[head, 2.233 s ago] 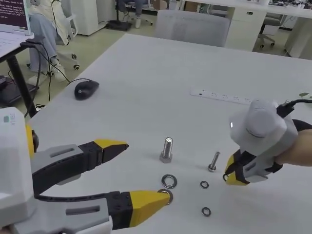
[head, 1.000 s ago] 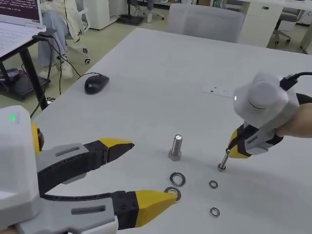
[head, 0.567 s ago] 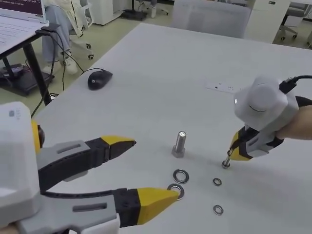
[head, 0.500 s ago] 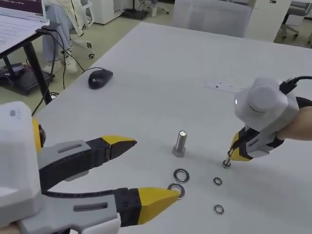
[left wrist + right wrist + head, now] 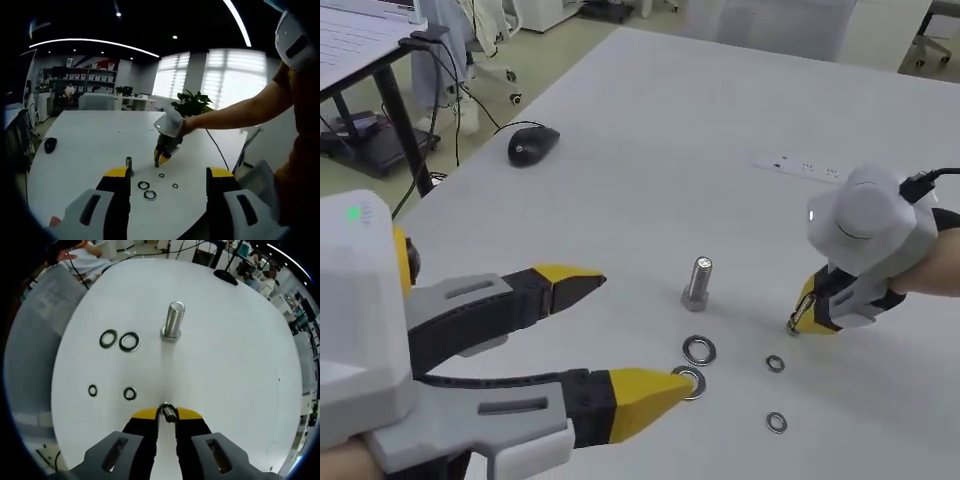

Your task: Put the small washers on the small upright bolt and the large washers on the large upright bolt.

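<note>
Right gripper view: the right hand-held gripper (image 5: 167,416) is clenched on the small bolt (image 5: 169,412), tips down at the desk (image 5: 240,365), so I'd say it's busy standing that bolt up. No washers on yet. Next it needs to let go without tipping it, then grab the small washers (image 5: 130,393) just beside. The left hand-held gripper (image 5: 648,335) hangs wide open by the large washers (image 5: 699,350), near the large bolt (image 5: 698,280). There's loads of bare desk toward the far edge.
</note>
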Demonstrator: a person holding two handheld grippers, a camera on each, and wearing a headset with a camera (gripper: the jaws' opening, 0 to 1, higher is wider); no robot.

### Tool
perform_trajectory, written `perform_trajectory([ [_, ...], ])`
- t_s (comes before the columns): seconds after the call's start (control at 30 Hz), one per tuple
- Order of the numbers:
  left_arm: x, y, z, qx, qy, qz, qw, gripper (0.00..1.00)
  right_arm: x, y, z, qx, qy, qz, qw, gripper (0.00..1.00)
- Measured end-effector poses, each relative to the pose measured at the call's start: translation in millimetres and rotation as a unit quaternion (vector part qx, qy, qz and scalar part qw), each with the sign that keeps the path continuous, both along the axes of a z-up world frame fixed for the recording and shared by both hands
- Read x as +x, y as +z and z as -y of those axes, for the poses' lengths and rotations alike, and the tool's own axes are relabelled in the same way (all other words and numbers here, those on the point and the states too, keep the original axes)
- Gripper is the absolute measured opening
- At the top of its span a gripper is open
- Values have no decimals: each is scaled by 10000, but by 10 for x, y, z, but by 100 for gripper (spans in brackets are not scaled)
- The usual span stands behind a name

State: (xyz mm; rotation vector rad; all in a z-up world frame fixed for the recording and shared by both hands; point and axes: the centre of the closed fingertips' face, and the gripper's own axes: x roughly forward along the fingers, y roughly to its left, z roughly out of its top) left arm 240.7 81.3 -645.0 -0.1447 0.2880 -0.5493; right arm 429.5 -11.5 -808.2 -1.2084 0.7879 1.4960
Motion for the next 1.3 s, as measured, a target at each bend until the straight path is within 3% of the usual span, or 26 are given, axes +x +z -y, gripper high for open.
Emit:
perform_trajectory([
  [0.27, -10, -34, 11, -26, -14, -49, 10000, 60, 15, -28, 24, -27, 20, 6, 10000, 16],
  [0.73, -32, 46, 64, 5, -120, 48, 9999, 61, -34, 102, 145, 60, -135, 27, 9999, 16],
  [1.0, -80, 141, 122, 45, -213, 152, 9996, 61, -242, 181, 180, 171, -132, -30, 9998, 16],
  [1.3, -188, 189, 182, 32, -284, 234, 9993, 61, -634, 109, 166, 165, 22, -249, 9996, 16],
])
